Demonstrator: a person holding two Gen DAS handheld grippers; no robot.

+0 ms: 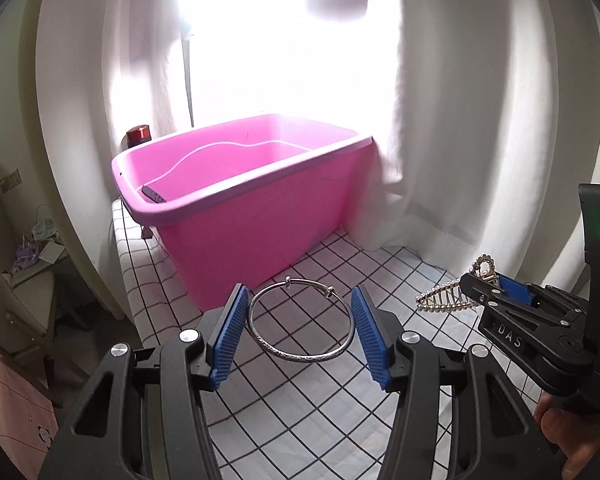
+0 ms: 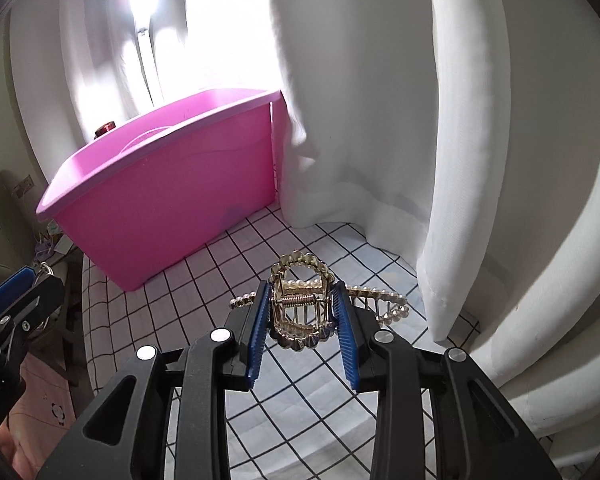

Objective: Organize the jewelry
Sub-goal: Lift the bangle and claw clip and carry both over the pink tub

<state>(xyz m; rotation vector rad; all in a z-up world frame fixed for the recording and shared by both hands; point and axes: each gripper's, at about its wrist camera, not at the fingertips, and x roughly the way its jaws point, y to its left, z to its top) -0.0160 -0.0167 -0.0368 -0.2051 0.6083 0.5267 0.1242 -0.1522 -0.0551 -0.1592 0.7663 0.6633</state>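
Hanging above the checked cloth that covers the table, the left gripper has its jaws closed on a silver bangle, whose ring lies nearly flat between the two blue ribbed pads, touching one on each side. The bangle's two small sliding beads sit at its far edge, toward the pink bin.

The right gripper carries a gold hair claw set with pearls, its jaws pressed narrow on the claw's hinge end, the coil spring showing between the pads. The claw's toothed arms spread out past the jaws to both sides. In the left wrist view the same claw juts from the right gripper at the right edge, with a hand below its handle.

The pink bin stands on the cloth beyond both grippers, against a white curtain; a dark flat piece lies inside near its left corner. A red object shows just behind the bin's rim.
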